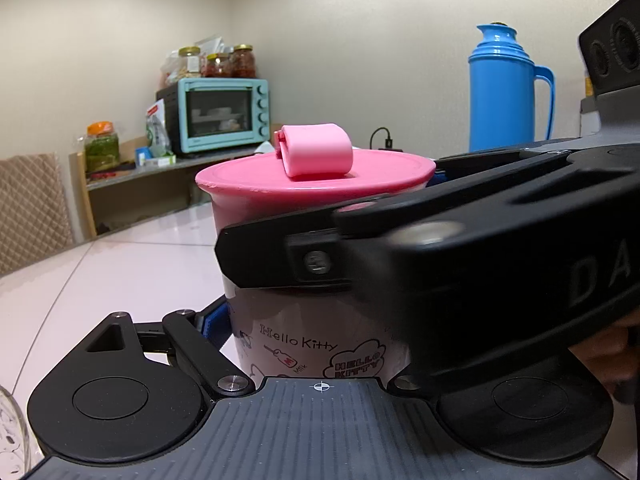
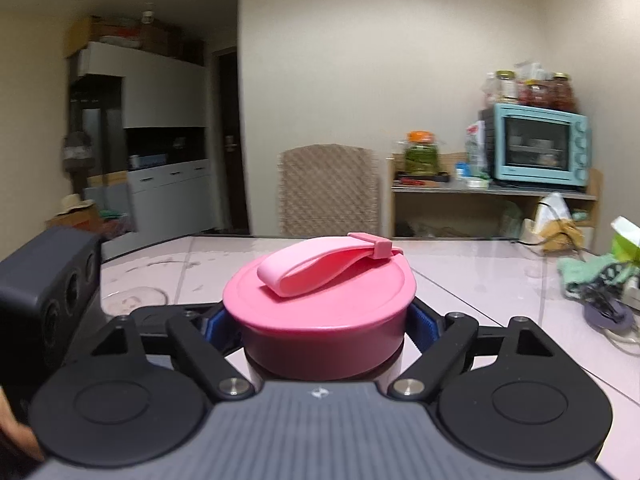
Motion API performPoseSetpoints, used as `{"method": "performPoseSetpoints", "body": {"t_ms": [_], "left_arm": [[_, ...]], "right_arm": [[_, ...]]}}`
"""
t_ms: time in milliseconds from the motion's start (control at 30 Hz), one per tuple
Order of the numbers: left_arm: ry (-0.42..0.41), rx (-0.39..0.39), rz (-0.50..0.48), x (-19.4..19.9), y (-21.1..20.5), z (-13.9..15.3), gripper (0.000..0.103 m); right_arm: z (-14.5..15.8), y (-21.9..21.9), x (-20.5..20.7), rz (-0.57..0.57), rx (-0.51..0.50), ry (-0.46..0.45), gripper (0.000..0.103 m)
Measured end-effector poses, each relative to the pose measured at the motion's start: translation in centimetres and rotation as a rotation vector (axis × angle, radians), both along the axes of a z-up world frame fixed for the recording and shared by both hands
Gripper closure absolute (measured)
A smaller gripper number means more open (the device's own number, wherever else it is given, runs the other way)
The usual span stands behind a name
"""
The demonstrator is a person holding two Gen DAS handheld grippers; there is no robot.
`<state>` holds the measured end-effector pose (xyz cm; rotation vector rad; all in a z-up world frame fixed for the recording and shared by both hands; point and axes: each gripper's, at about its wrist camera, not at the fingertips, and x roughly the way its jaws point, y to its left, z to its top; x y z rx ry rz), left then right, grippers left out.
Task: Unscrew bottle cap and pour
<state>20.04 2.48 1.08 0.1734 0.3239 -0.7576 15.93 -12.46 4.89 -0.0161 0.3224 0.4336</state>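
Observation:
A pale bottle printed with Hello Kitty stands on the glossy table. It carries a wide pink cap with a folded pink strap on top. My left gripper is shut on the bottle's body, its blue pad pressed to the left side. My right gripper is shut on the pink cap, a blue pad against each side of the rim. One black finger of the right gripper crosses in front of the bottle in the left wrist view and hides the left gripper's right finger.
A blue thermos stands behind on the right. A teal toaster oven with jars on top sits on a shelf by the wall. A chair stands at the far table edge. Cloth and cables lie at the right, a glass dish at the left.

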Motion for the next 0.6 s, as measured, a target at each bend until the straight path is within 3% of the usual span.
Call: {"method": "performPoseSetpoints", "body": {"t_ms": [433, 600], "left_arm": [[0.001, -0.002, -0.001, 0.0, 0.1, 0.0, 0.013], [0.002, -0.003, -0.001, -0.1, 0.0, 0.0, 0.013]], "right_arm": [[0.2, -4.9, 4.0, 0.474, 0.005, 0.006, 0.018], [0.5, -4.9, 4.1, 0.507, 0.000, 0.008, 0.017]]}}
